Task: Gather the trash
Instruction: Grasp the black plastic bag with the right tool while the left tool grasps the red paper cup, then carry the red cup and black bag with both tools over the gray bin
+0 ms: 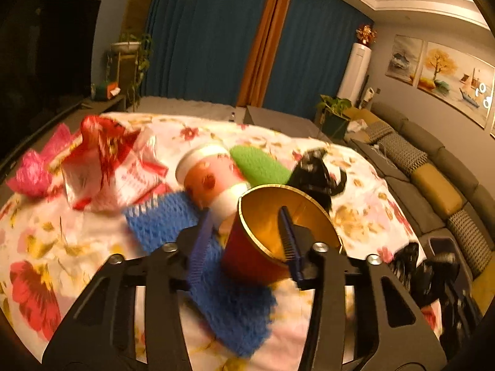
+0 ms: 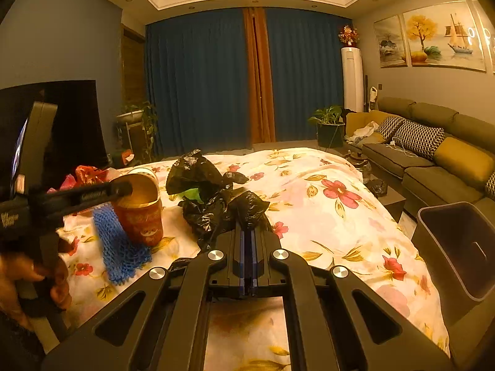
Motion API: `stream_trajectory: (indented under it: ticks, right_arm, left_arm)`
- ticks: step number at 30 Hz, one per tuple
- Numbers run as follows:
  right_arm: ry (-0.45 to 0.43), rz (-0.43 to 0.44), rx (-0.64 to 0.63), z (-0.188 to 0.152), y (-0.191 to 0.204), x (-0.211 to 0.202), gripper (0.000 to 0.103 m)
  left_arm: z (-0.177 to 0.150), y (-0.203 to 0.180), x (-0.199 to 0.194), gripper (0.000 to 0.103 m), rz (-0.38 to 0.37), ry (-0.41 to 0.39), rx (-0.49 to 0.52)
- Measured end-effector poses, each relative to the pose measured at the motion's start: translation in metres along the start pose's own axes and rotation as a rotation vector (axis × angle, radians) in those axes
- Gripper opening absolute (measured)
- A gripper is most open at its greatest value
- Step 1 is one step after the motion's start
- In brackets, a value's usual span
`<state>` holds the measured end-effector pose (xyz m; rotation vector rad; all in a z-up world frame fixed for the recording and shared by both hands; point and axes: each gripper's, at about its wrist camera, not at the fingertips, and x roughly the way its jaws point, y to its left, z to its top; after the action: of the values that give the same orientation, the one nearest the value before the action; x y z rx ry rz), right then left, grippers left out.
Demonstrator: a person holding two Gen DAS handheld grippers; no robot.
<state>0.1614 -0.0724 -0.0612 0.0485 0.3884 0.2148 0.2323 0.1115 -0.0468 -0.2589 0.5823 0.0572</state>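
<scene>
A red paper cup (image 1: 247,259) with a gold inside stands on the flowered cloth (image 1: 77,247), beside a blue foam net (image 1: 235,303). My left gripper (image 1: 245,211) is open around the cup's near wall: one finger is inside the cup and the other is outside over the net, with a gap to the wall. In the right wrist view the same cup (image 2: 140,216) stands at the left. My right gripper (image 2: 247,232) is shut on a crumpled black plastic bag (image 2: 216,207) that covers its tips.
A red and white wrapper (image 1: 102,160), a pink bag (image 1: 34,170), a white cup lying on its side (image 1: 210,173) and a green net (image 1: 260,167) lie farther back. A dark bin (image 2: 458,247) stands off the table's right edge, with a sofa (image 2: 433,160) behind it. A hand (image 2: 46,278) holds the left gripper.
</scene>
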Motion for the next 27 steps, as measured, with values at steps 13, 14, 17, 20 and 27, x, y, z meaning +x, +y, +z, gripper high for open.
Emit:
stream_trajectory:
  ticks: [13,14,17,20,27]
  right_arm:
    - [0.017,0.014,0.02,-0.011,-0.004,-0.017,0.004]
    - [0.017,0.014,0.025,-0.012,-0.005,-0.019,0.004]
    - [0.01,0.008,0.036,-0.013,-0.008,-0.026,0.004]
    - [-0.002,0.002,0.039,-0.013,-0.01,-0.035,0.004]
    - [-0.033,-0.032,0.044,-0.01,-0.024,-0.056,0.004]
  left_arm:
    - [-0.043,0.01,-0.044,0.002,-0.008,-0.034,-0.024]
    - [-0.043,0.009,-0.05,0.002,-0.012,-0.045,-0.021]
    - [-0.043,0.001,-0.067,0.002,-0.027,-0.08,-0.003]
    - [-0.043,-0.01,-0.078,0.002,-0.045,-0.102,0.021]
    - [-0.051,-0.045,-0.085,0.002,-0.101,-0.106,0.074]
